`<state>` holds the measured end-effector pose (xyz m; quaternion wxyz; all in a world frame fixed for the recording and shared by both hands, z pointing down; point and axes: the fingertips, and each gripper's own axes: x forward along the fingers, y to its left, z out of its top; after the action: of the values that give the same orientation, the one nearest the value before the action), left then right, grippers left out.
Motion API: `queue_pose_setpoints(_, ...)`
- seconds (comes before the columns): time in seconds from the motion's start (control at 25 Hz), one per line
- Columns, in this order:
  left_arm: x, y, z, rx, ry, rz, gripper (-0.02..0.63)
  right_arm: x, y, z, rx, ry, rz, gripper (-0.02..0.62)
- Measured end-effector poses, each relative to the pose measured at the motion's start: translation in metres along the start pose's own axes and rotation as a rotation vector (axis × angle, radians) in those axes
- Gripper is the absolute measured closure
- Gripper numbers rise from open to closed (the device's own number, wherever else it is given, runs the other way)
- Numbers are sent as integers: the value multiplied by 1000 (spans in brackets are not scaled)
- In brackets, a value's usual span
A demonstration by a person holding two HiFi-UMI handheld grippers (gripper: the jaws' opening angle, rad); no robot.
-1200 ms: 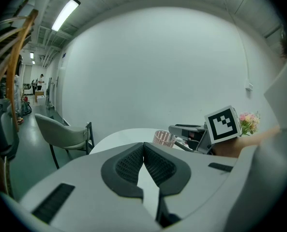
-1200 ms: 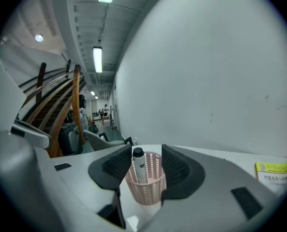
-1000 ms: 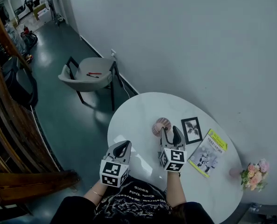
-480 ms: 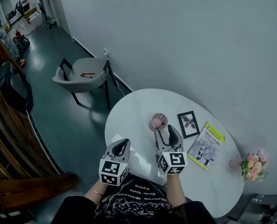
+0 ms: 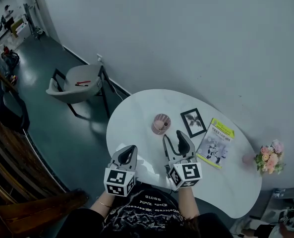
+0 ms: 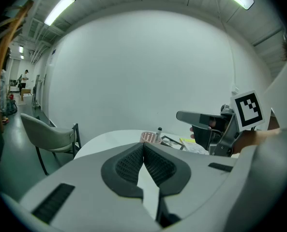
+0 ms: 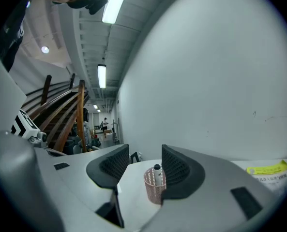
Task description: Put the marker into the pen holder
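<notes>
Grey wall, white oval worktop [image 5: 137, 115], chair [image 5: 76, 83] off to the left on the floor. On the worktop are a pink mesh holder [image 5: 161, 124], a framed picture [image 5: 193, 122], a booklet [image 5: 215, 144] and flowers [image 5: 268, 157] at the far right.

Marker [image 7: 157, 171] stands upright inside the holder, cap above the rim. Task looks done.

Right gripper [image 5: 175, 139]: jaws wide apart, nothing between the pads. The holder sits beyond them, in line with the gap, not touching. Left gripper [image 5: 127, 153]: jaws closed together, empty, near the worktop's near edge.

Risks, as I judge them:
- The holder looks light. A forward drift of my right gripper could nudge or tip it.
- The marker rides tall, so a knock at the rim could topple both.
- Safest exit is straight back, away from the holder.
</notes>
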<state>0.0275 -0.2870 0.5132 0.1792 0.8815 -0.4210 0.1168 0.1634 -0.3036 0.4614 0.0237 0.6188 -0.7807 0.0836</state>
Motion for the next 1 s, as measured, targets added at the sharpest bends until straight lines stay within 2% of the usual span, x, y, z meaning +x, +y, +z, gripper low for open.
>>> queue_pose_setpoints(0.44,1,-22,6,21,-15,-88,584,-44,-12,-11,-6,33,-114,364)
queue_pose_setpoints(0.76,1,-42,1,42,-9,-147,584,-72,-13,-22,-9,46,-166,370)
queue_pose_setpoints(1.0,-2,-51,-1,52,-10,-171,584,-83,-10,-32,0,72,-181,461)
